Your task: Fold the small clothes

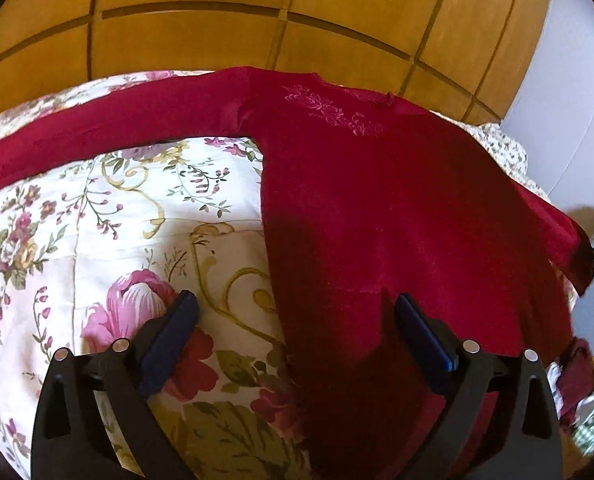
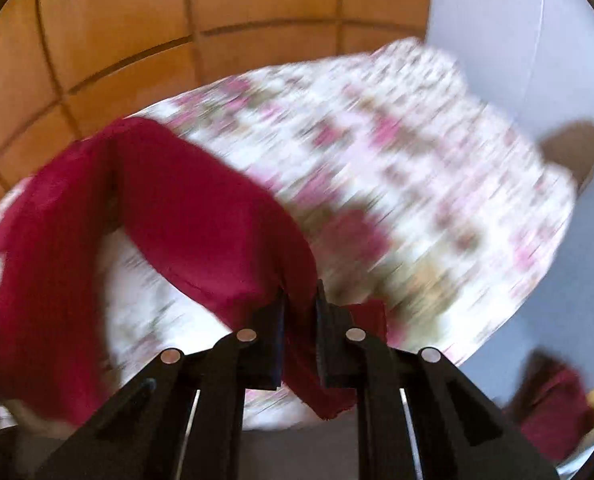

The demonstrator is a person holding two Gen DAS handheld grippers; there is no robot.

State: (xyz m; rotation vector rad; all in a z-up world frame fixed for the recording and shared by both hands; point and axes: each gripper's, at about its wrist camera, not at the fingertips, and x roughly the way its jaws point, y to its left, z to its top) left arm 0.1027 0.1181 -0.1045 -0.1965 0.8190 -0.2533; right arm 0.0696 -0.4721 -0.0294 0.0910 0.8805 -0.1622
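Right hand-held gripper [image 2: 300,312] pinches the end of a sleeve of the dark red long-sleeved top [image 1: 377,208], lifting it off the floral bedspread [image 1: 137,220]. Left hand-held gripper [image 1: 297,320] hovers wide apart over the hem. Risk: the thin pinch slips mid-swing, dropping the sleeve crooked.

Close wrist views sharing red top [image 1: 377,208]

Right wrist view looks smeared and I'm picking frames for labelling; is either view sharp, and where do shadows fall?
Right wrist view: motion blur smears the floral bedspread, though the right gripper, shut on the red garment, stays crisp. Left wrist view: sharp; the open left gripper casts a dark shadow on the garment's lower part; fisheye bends the wooden panel lines.
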